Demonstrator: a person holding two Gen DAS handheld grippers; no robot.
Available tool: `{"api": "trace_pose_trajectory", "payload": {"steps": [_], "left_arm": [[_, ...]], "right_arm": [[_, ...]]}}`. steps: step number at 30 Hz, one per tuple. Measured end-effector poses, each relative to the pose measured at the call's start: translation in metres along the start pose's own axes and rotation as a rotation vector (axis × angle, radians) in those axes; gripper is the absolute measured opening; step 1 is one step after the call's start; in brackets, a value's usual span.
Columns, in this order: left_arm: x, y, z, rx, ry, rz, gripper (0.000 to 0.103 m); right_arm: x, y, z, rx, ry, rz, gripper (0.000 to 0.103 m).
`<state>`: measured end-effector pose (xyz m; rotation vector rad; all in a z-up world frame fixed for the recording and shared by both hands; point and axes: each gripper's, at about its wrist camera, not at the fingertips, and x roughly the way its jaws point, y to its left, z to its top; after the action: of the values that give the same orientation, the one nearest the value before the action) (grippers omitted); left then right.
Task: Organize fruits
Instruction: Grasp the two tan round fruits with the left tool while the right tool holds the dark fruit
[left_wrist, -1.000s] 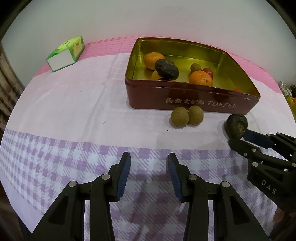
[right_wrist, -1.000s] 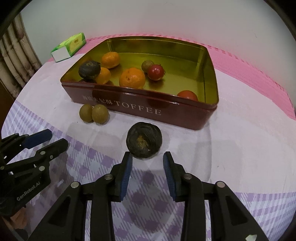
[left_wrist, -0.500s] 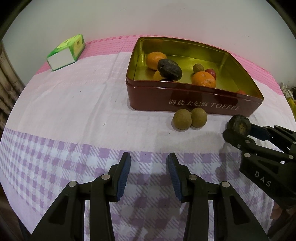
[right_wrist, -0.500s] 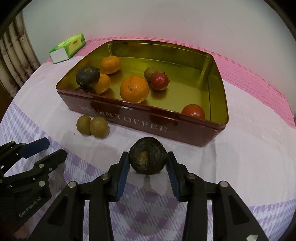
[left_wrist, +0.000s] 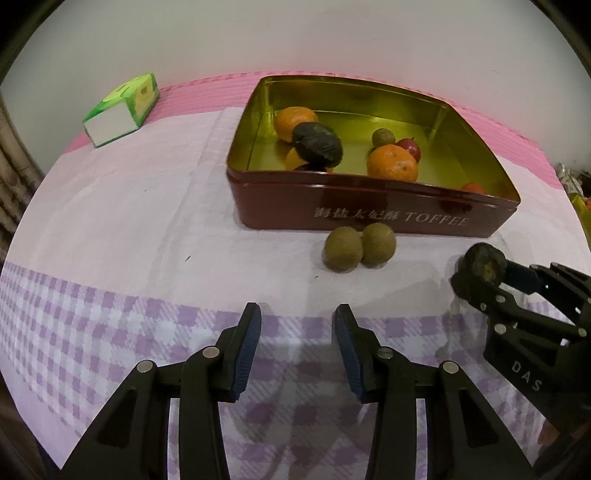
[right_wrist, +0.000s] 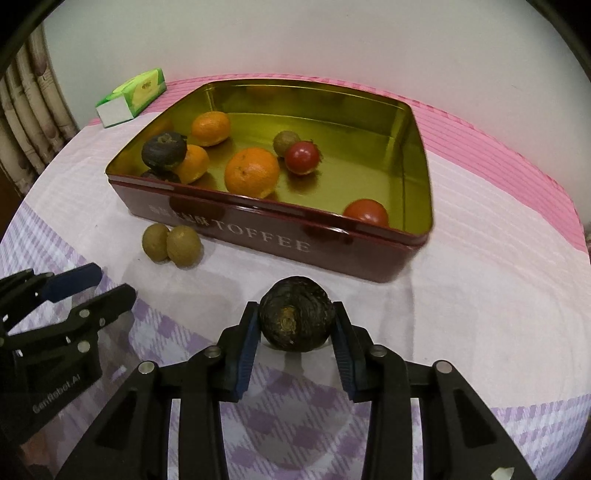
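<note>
Now that the right gripper has just closed on the dark fruit, transfer into the tin follows; left gripper idles, narrowly parted.

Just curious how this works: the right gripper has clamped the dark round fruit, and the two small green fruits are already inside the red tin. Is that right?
Not quite. The right gripper does clamp the dark round fruit, but the two small green fruits are not inside the red tin. They lie on the tablecloth just in front of it, side by side, as the right wrist view shows.
</note>
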<state>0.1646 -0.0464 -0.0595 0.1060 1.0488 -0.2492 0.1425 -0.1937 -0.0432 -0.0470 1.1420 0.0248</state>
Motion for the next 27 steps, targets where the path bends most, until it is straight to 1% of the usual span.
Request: {"api": "trace_pose_trajectory", "payload": {"steps": [14,23,27], "left_arm": [[0.002,-0.023,0.005,0.026,-0.014,-0.023,0.043],[0.008,-0.037,0.008,0.041,-0.016,-0.018,0.043],[0.011,-0.04,0.01,0.044,-0.02,-0.013,0.05]], "right_arm": [[-0.013,-0.043,-0.023,0.072,-0.004,-0.029,0.035],[-0.016,-0.049,-0.029,0.084,-0.006,-0.03,0.036],[-0.016,-0.048,-0.029,0.086,-0.009,-0.03,0.036]]}}
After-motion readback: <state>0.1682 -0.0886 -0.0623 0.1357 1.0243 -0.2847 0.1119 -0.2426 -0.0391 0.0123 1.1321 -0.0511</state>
